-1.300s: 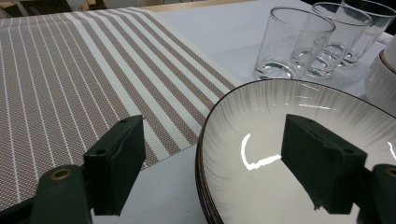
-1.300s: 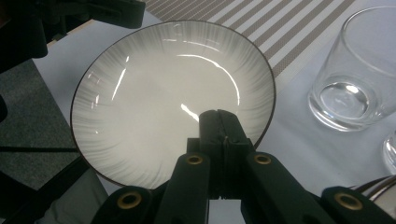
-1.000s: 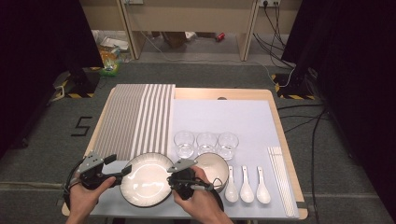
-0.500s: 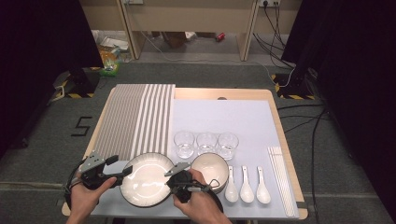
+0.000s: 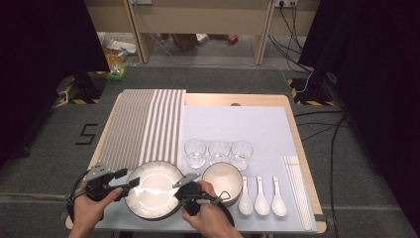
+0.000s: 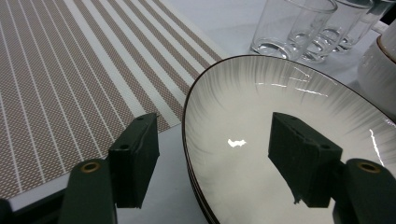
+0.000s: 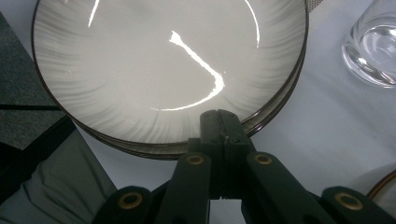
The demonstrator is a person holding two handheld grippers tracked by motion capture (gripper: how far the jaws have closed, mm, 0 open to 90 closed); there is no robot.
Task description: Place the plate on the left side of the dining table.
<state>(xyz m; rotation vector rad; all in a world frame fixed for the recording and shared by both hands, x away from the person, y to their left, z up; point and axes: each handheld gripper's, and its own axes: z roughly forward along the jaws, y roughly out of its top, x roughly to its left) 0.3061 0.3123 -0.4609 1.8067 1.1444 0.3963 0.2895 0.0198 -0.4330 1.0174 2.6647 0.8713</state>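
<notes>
The stack of plates (image 5: 152, 190) — wide, pale, dark-rimmed — sits at the near edge of the surface (image 5: 237, 100), left of centre, on a light blue-grey mat (image 5: 237, 126). In the right gripper view at least two rims show one under the other.

The left tongs (image 5: 130, 184) straddle the stack's left rim: in the left gripper view one jaw stands outside over the mat and the other over the plate's inside, with clear gaps to the rim, so they are released and grasp nothing, though the jaws have just been closing. The right tongs (image 5: 181, 181) lie at the stack's right rim, jaws clenched flat together with nothing between them; in the right gripper view their tip lies over the rim (image 7: 261, 112). Whether it touches cannot be told.

Just right of the stack, close behind the right tongs, stands a white bowl (image 5: 223, 177), leaving little room on that side. Far of the bowl, three clear glasses (image 5: 218, 151) stand in a row, the leftmost near the stack's far-right rim. Right of the bowl lie three white spoons (image 5: 261, 198) side by side, and beyond them a bundle of pale chopsticks (image 5: 298, 191) along the mat's right edge. Far-left of the stack a striped placemat (image 5: 143, 126) lies flat — its near edge just beside the stack's rim.
</notes>
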